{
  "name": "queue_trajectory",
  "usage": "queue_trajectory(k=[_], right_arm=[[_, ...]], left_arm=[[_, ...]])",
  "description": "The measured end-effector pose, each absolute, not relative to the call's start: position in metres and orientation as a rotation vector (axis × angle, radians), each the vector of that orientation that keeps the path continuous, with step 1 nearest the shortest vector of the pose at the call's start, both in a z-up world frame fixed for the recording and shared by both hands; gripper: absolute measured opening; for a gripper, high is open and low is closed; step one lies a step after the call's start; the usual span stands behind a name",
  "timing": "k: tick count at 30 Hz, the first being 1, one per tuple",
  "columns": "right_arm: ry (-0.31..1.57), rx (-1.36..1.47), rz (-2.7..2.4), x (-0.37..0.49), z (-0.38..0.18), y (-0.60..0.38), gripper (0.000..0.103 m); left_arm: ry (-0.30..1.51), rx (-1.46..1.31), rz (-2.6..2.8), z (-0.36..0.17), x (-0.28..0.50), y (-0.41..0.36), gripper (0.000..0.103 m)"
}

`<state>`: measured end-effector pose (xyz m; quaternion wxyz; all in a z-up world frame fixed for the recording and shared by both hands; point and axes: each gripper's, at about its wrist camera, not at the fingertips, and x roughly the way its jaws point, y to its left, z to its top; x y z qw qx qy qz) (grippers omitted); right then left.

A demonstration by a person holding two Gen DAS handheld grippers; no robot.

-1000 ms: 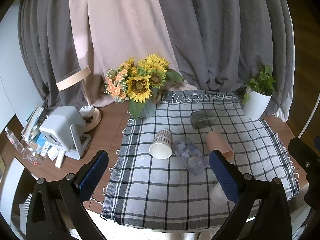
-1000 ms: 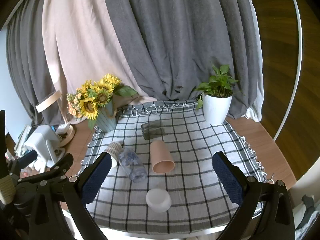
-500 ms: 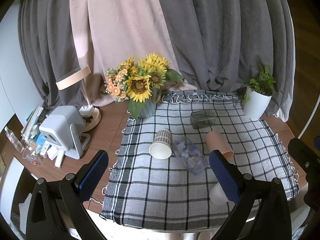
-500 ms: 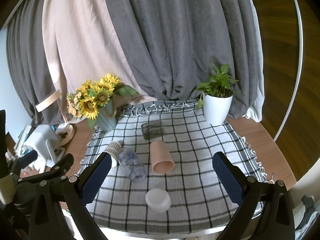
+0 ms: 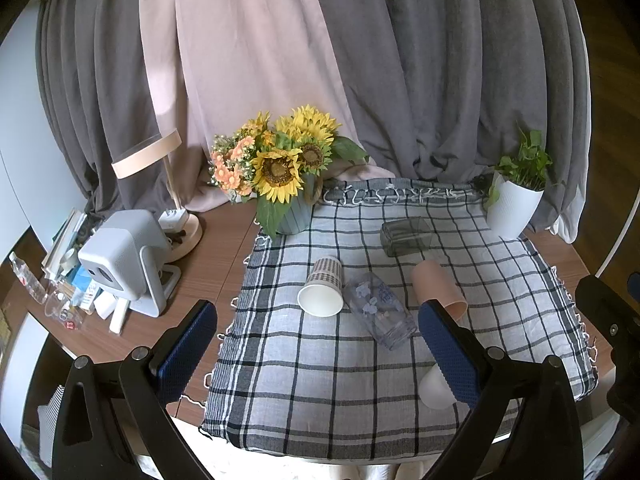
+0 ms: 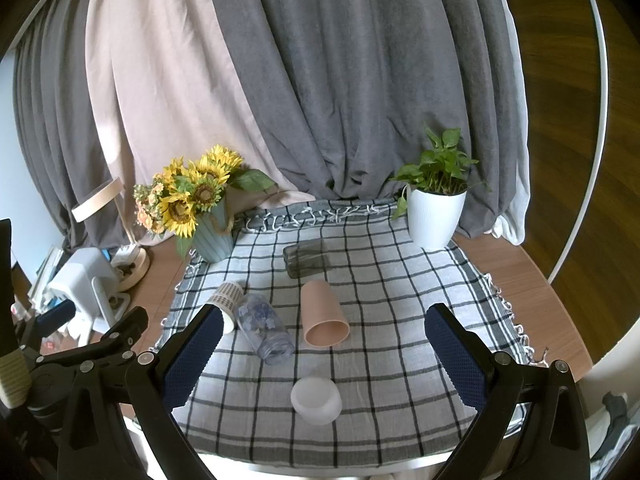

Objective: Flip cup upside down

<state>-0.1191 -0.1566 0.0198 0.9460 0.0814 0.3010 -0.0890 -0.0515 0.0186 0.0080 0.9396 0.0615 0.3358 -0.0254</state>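
Pink cup (image 6: pixel 323 316): laid on its side, mouth toward right gripper (image 6: pixel 326 354); both grippers held wide open, empty.

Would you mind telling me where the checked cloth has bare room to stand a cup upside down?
Bare cloth lies right of the pink cup, toward the white plant pot, and along the near-left edge before the paper cup. It is crowded mid-cloth: paper cup, clear cup and pink cup lie close together, with the white cup in front.
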Motion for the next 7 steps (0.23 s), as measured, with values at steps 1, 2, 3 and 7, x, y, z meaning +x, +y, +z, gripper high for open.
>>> queue_trajectory(k=[1, 2, 3, 7], right_arm=[[0.614, 0.166, -0.181, -0.1200, 0.0200, -0.1567, 0.101], [0.613, 0.167, -0.181, -0.1192, 0.0199, -0.1566, 0.101], [0.613, 0.166, -0.182, -0.1195, 0.0200, -0.1566, 0.101], [0.613, 0.166, -0.181, -0.1190, 0.0197, -0.1570, 0.101]], left_arm=[[0.684, 0.125, -0.051, 0.0076, -0.0515, 0.0188, 0.103], [0.684, 0.126, -0.050, 0.0075, -0.0514, 0.0187, 0.103], [0.685, 0.125, -0.051, 0.0077, -0.0514, 0.0186, 0.103], [0.684, 0.125, -0.056, 0.0070, -0.0522, 0.0172, 0.103]])
